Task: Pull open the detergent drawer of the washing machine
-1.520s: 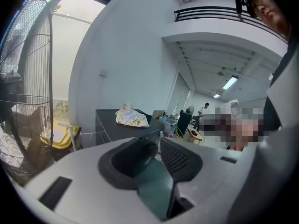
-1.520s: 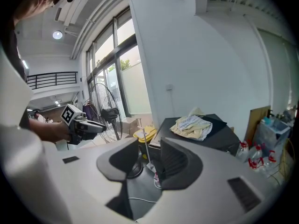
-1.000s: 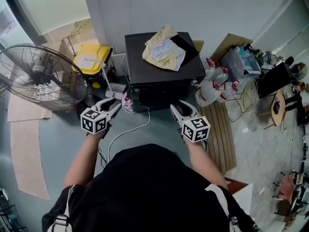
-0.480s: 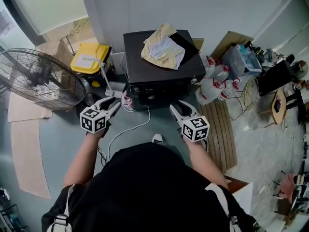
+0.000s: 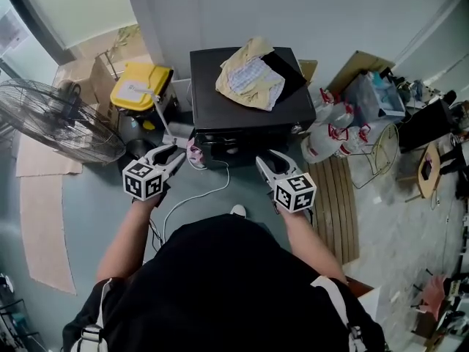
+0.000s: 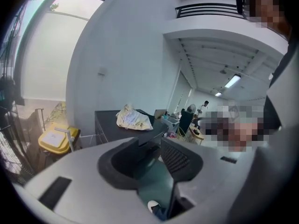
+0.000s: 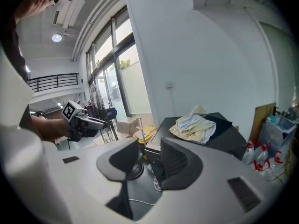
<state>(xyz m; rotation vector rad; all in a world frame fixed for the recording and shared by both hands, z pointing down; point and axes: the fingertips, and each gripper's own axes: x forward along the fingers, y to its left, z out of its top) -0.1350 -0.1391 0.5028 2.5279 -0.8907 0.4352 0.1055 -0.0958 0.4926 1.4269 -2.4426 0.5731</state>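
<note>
- In front of the black washer (image 5: 242, 105), both grippers hang above the floor, near its front but not touching it
- Left gripper (image 5: 174, 158): jaws spread, nothing between them, only floor showing through the gap
- Right gripper (image 5: 265, 164): jaws likewise spread and empty
- The drawer cannot be picked out from here; it probably sits in the dark front panel (image 5: 236, 139) just under the top, where a cloth (image 5: 250, 73) lies
- The step in hand looks like the approach, with nothing grasped yet
- To do it well: lower one gripper to panel height, find the drawer's lip, close on it squarely, then pull straight out and level rather than upward
- Mind the white cable (image 5: 192, 200) on the floor between the grippers and the washer
</note>
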